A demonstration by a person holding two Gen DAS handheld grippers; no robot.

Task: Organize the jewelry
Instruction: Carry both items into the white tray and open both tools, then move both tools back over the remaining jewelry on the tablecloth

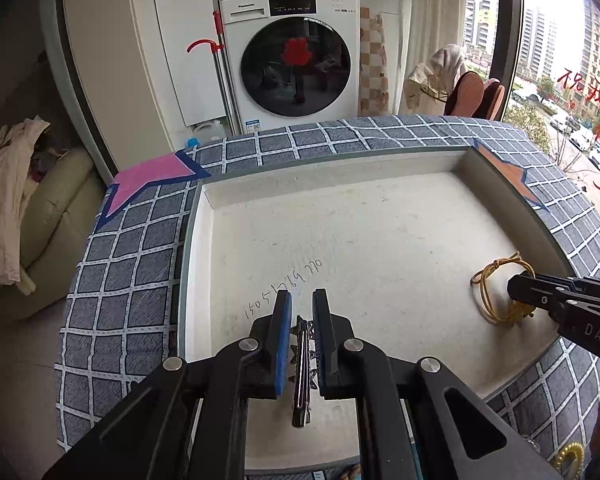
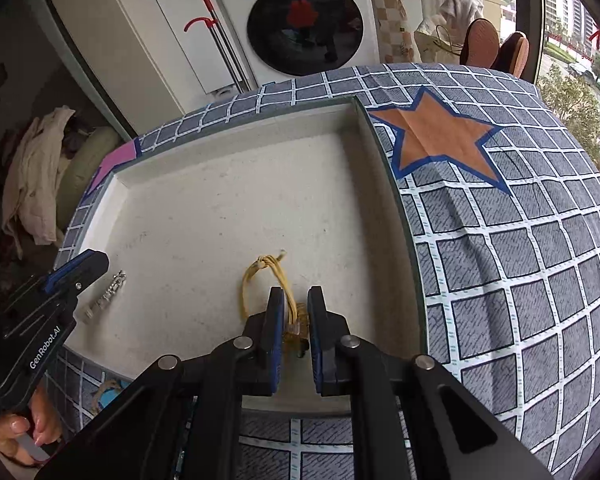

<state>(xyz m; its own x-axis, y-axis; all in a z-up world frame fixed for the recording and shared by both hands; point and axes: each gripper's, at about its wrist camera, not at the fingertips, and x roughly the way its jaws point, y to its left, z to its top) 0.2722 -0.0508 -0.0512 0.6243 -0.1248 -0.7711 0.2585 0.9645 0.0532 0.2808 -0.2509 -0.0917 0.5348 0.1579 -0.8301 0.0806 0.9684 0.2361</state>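
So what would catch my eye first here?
Probably the wide white tray on a checked cloth with an orange star. In it, the left gripper holds a silvery hair clip in its jaws, and the right gripper holds a yellow cord bracelet. A washing machine stands behind.

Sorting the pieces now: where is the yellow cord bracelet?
The yellow cord bracelet lies in the white tray, near its right wall, partly between the right gripper jaws.
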